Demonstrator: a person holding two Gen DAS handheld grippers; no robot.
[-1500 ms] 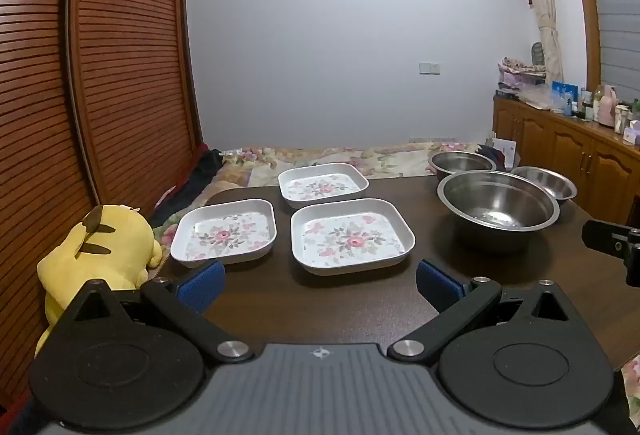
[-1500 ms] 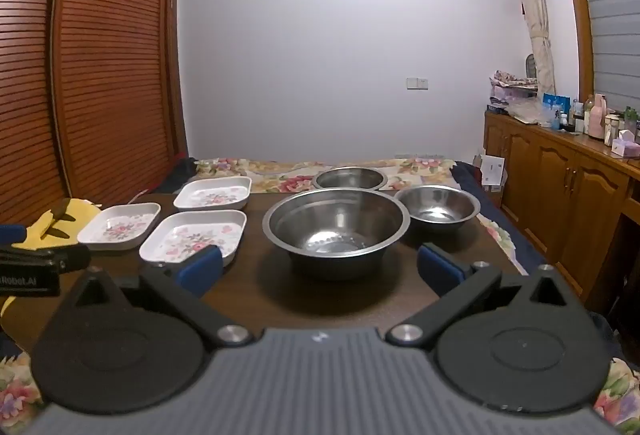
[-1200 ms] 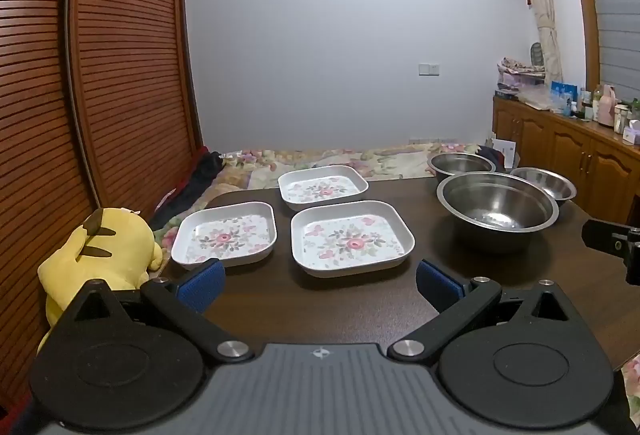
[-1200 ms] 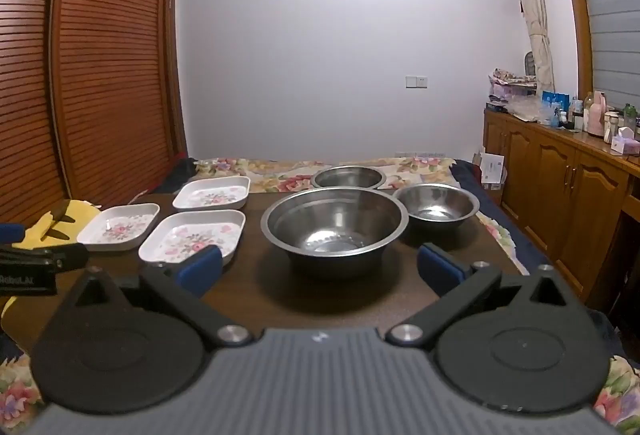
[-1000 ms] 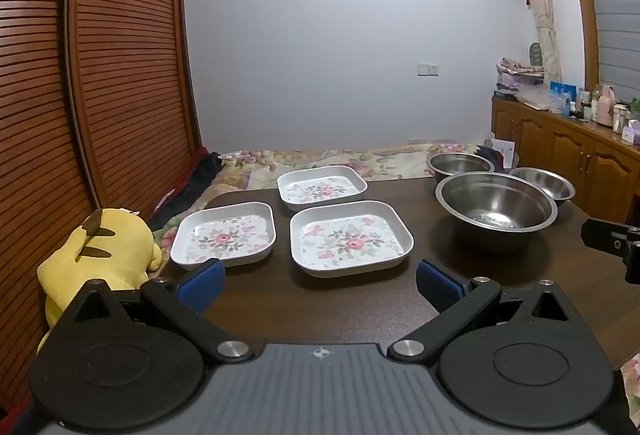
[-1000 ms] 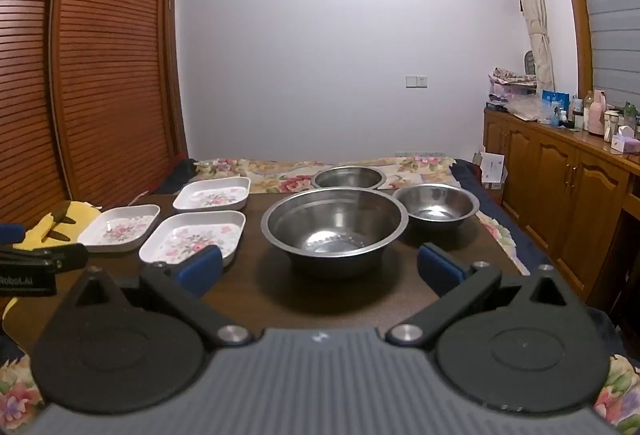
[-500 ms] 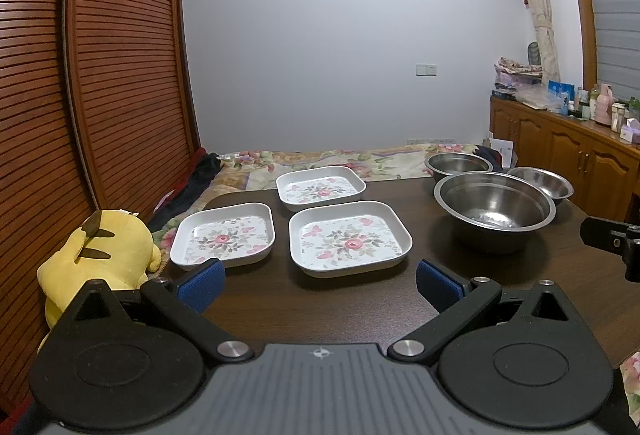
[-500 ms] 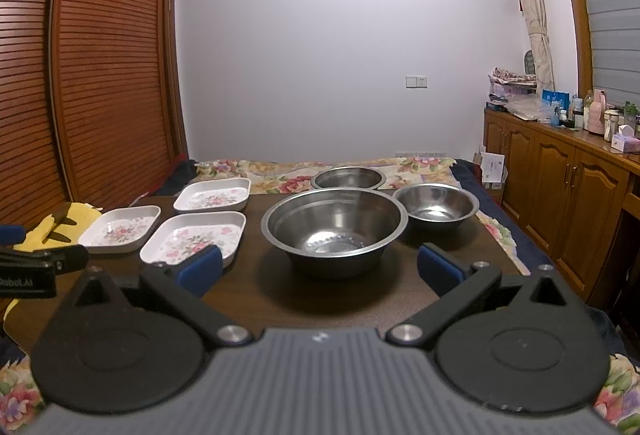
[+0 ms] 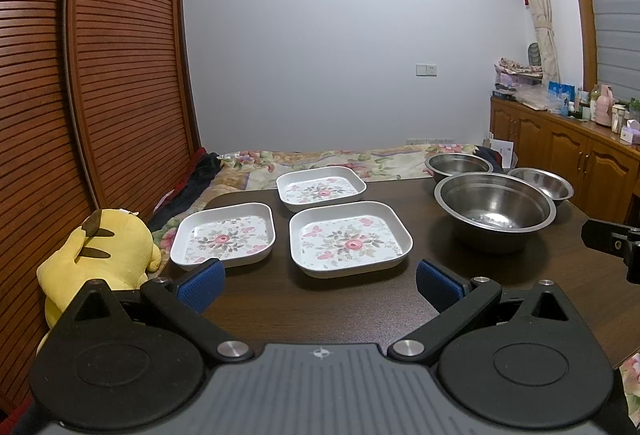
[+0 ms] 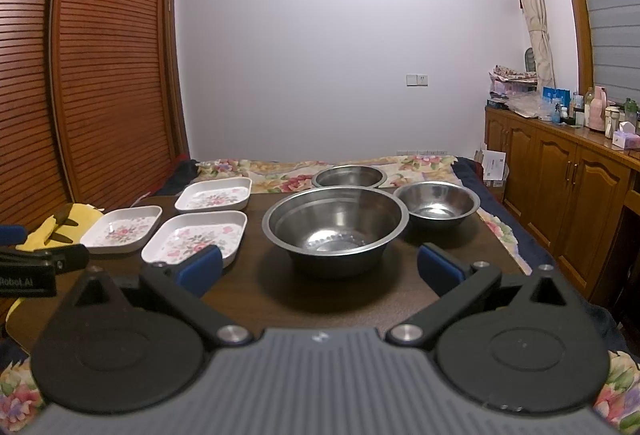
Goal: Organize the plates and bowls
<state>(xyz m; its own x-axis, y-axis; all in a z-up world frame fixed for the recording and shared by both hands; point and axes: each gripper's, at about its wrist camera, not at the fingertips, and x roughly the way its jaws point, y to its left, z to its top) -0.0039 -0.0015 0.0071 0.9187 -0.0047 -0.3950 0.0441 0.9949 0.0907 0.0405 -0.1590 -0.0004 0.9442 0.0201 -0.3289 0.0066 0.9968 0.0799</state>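
Observation:
Three white square plates with flower prints lie on the dark wooden table (image 9: 340,307): a near left plate (image 9: 224,235), a near middle plate (image 9: 350,237) and a far plate (image 9: 321,189). To their right stand three steel bowls: a large bowl (image 9: 495,209) (image 10: 335,223), a small bowl (image 10: 437,203) to its right and a far bowl (image 10: 348,175). My left gripper (image 9: 318,281) is open and empty, just short of the near middle plate. My right gripper (image 10: 318,267) is open and empty, just short of the large bowl.
A yellow plush toy (image 9: 94,251) sits at the table's left edge. A bed with a floral cover (image 9: 340,159) lies behind the table. Wooden slatted doors (image 9: 100,75) stand on the left, and a wooden cabinet (image 10: 560,171) with bottles on the right.
Both grippers have stayed open and almost still. The left view has drifted very slightly; the plates and bowls have not moved.

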